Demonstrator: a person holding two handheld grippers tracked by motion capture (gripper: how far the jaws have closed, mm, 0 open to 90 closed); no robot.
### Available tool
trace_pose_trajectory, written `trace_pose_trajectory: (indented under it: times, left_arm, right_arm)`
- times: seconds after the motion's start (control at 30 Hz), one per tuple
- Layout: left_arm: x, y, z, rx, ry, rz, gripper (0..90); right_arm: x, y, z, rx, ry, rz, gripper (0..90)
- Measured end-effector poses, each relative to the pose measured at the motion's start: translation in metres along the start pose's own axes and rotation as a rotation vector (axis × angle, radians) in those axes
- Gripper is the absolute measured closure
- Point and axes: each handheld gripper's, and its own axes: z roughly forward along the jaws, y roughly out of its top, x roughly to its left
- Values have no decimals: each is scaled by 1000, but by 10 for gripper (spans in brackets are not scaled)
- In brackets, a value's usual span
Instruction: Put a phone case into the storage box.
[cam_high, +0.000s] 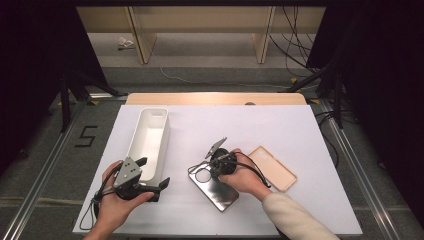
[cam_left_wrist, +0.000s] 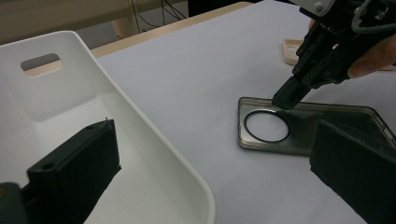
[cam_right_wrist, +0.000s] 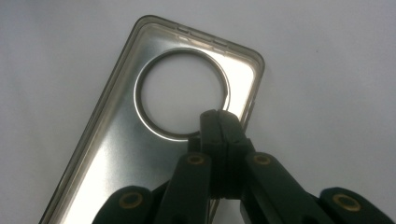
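A clear grey phone case with a round cut-out lies inside-up on the white table cover. My right gripper points down at it, shut, its tips resting on the case at the rim of the round hole. In the right gripper view the gripper has its jaws pressed together with nothing between them. The left gripper view shows that gripper touching the case. My left gripper is open at the near end of the white bin. One jaw of the left gripper hangs over the bin's inside, the other over the table.
A tan phone case lies to the right of the grey one, also seen as the tan case far off. The long white bin's wall runs between my left jaws. Black stands and cables flank the table; wooden furniture stands behind.
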Motion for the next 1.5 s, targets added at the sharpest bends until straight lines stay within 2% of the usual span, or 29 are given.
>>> trace_pose_trajectory:
  times: [0.43, 0.53, 0.83, 1.1, 1.5]
  left_arm:
    - [0, 0, 0, 1, -2, 4, 9]
    - [0, 0, 0, 0, -2, 3, 9]
    - [0, 0, 0, -1, -2, 3, 9]
    - [0, 0, 0, -1, -2, 4, 8]
    - [-1, 0, 0, 0, -2, 3, 9]
  right_arm:
    - [-13, -9, -10, 51, -32, 54, 900]
    - [-17, -14, -14, 63, -52, 66, 900]
    - [-25, -22, -21, 84, -60, 105, 900]
    - [-29, -27, -25, 102, -62, 119, 900]
    - [-31, -29, -26, 106, -56, 114, 900]
